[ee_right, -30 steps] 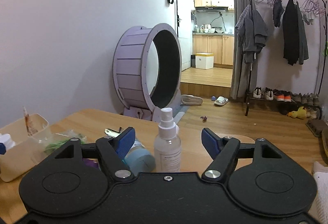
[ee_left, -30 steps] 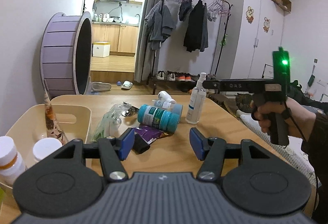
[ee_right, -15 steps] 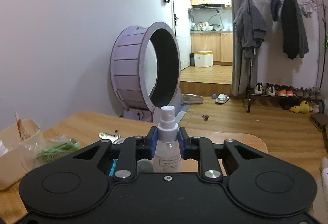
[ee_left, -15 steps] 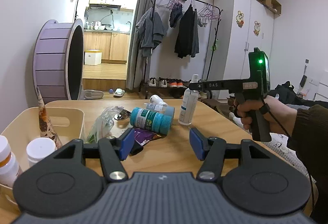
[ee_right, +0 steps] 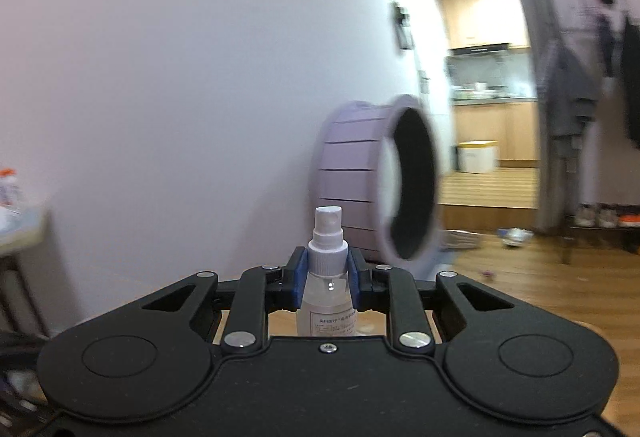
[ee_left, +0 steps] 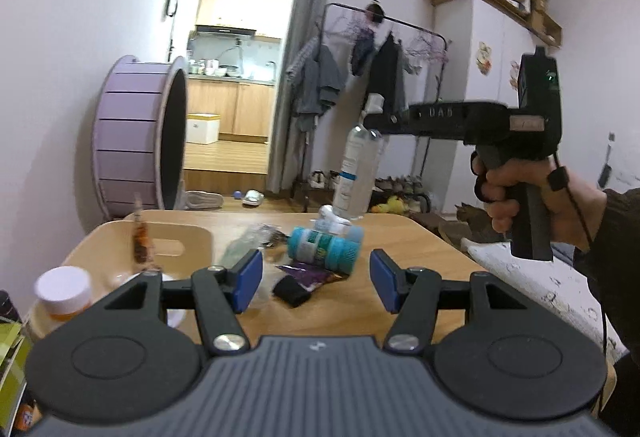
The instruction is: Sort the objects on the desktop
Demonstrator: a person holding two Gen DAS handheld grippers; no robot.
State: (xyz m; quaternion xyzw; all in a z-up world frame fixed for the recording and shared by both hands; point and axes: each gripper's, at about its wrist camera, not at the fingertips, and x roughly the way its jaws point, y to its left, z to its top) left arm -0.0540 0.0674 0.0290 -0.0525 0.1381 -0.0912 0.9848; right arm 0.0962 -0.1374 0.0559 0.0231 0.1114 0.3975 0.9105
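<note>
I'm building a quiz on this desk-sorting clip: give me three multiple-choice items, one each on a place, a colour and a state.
1. Where is the spray bottle? A in the bin; B lifted above the table; C on the floor.
2. Colour of the lying jar? A teal; B red; C yellow.
3. The left gripper is: A shut on a bag; B shut, empty; C open, empty.

Answers: 1 B, it hangs clear of the table in the right gripper, pinched at its neck. 2 A, body and cap are teal. 3 C, its blue pads stand apart with nothing between them.
</note>
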